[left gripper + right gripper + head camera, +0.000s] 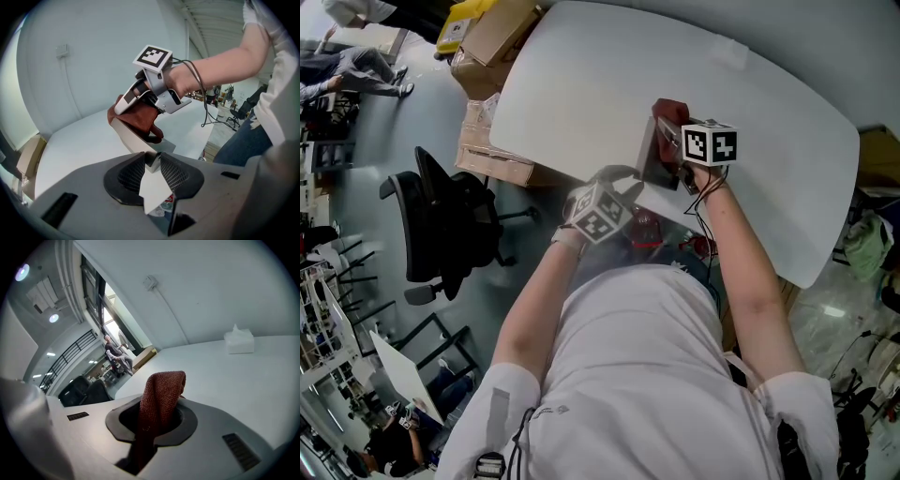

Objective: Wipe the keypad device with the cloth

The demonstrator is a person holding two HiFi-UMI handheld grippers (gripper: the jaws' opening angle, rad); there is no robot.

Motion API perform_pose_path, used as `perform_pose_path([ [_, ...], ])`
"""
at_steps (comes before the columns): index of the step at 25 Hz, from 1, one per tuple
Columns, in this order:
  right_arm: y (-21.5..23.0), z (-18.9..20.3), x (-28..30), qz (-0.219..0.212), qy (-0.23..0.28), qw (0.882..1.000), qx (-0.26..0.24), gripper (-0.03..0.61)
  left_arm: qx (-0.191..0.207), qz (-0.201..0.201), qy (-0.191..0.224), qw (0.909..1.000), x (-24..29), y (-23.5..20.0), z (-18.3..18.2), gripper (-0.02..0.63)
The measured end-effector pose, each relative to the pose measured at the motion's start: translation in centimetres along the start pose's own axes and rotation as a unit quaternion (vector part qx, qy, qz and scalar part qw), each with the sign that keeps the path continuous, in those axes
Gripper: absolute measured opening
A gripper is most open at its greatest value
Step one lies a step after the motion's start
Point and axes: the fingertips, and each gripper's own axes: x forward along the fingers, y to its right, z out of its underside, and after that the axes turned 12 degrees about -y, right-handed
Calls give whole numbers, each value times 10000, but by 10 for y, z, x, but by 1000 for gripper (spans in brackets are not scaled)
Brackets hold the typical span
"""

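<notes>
A: Where is the device [127,132]?

B: It is over the near edge of the table [609,75], right in front of the person. One corner sits in the left gripper [153,166], and the body slants up and away from there.

A: So the left gripper is grasping it?

B: Yes. The two mesh pads [174,174] press on that corner from either side and stand fairly wide apart around it.

A: And the cloth [161,390]?

B: It is red-brown and clamped in the right gripper [153,420]. The jaws are clenched on it, and a fold sticks up out of them.

A: Does the cloth touch the device?

B: In the left gripper view it lies bunched on the device's far end, directly under the right gripper.

A: Does that far end rest on the table?

B: That cannot be told.

A: What else is around?

B: A white tissue box [239,341] stands on the table near the wall, well apart from the device. On the floor beside the table are a black chair [441,220] and some cardboard boxes [497,37].
</notes>
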Motion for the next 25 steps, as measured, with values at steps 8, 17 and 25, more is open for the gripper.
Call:
perform_pose_path([
  [8, 54, 35, 1, 480, -243, 9968, 586, 54, -6, 23, -7, 10000, 1, 0, 1, 106],
  [17, 84, 65, -3, 804, -358, 9925, 848, 54, -19, 58, -49, 10000, 3, 2, 4, 106],
  [25, 10, 70, 3, -50, 77, 9978, 657, 54, 93, 23, -76, 9999, 5, 4, 0, 106],
])
